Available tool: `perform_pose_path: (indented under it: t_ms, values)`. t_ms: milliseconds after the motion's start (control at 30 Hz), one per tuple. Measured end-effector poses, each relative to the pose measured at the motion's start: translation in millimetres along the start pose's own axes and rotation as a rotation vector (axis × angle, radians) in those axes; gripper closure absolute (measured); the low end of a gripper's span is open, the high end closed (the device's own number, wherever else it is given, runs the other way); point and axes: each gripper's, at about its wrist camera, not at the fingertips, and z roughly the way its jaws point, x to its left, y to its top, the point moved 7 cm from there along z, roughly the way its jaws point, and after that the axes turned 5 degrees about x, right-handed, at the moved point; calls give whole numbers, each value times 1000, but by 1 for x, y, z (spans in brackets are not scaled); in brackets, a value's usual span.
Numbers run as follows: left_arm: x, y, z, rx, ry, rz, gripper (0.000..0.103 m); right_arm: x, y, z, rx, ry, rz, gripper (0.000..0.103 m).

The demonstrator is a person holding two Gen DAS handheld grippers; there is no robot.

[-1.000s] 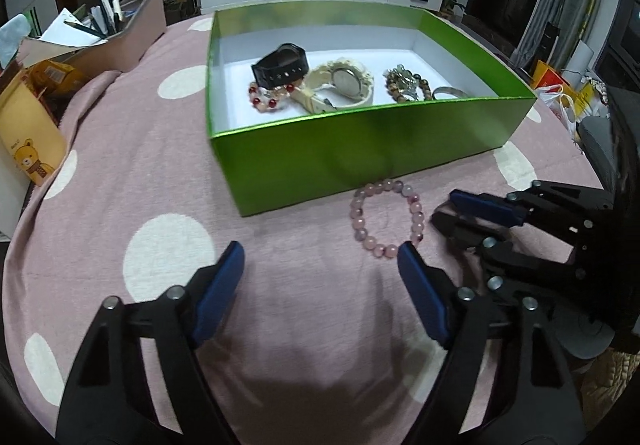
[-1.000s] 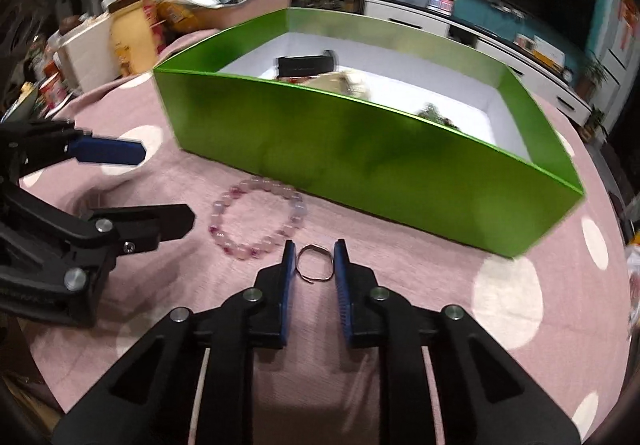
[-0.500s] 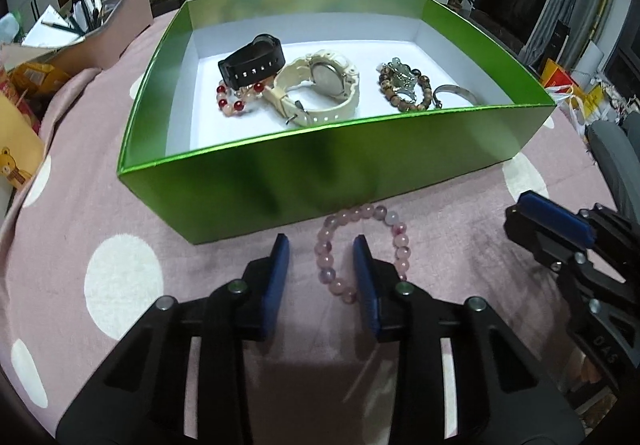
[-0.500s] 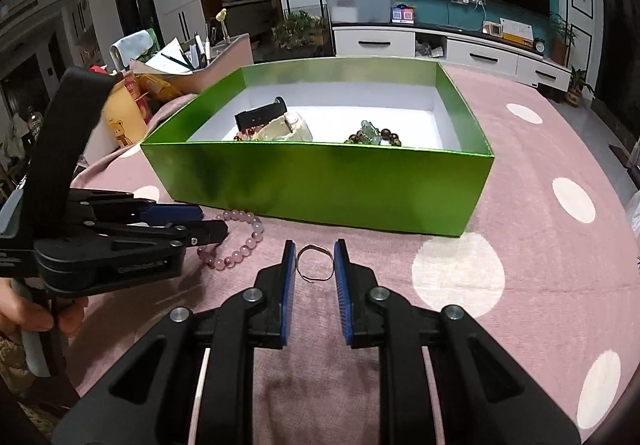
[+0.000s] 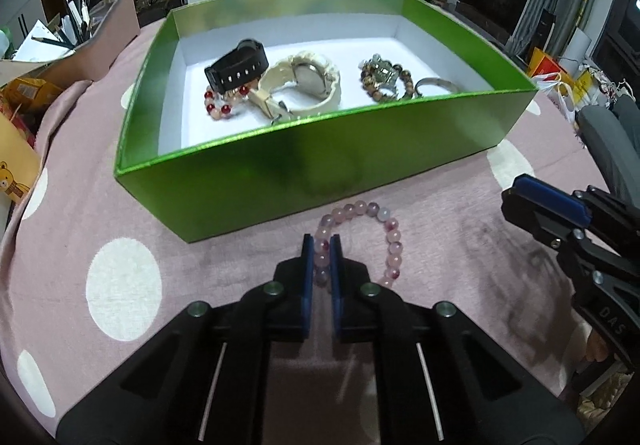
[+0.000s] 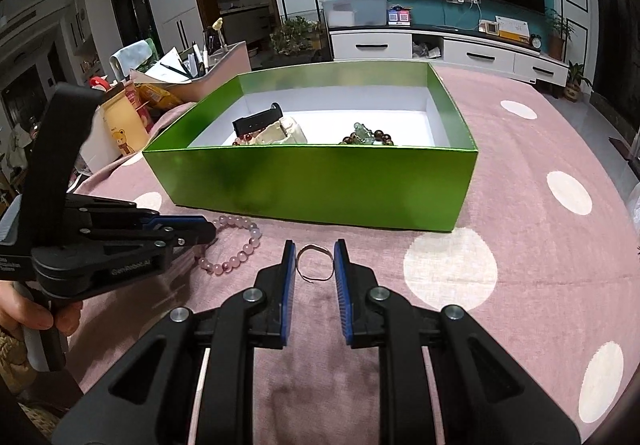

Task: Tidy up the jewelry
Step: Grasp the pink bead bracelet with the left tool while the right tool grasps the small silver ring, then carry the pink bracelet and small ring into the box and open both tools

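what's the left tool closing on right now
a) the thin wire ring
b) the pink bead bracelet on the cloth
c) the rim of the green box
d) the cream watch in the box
b: the left tool is closing its blue pads on one side of the pink bead bracelet, which lies on the cloth in front of the green box; the thin wire ring sits in the right tool.

Pink bead bracelet (image 5: 390, 241) flat before green box (image 5: 320, 169), thin wire ring (image 6: 315, 263) beside it

"DAS" on right tool (image 5: 548, 205)
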Motion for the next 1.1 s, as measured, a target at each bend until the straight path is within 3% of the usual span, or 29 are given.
perform_pose_path:
  t_ms: [500,900,1100]
  values:
    - [-10,25,-66,-123,-31,28,96,-7,18,-25,-70,-2,33,84]
    - [-15,83,-110,-232,-38,57,96,-12,63,-53,-161,-1,41,84]
    - [-18,113,-102,-217,-41,59,96,-11,92,-54,-182,-12,27,84]
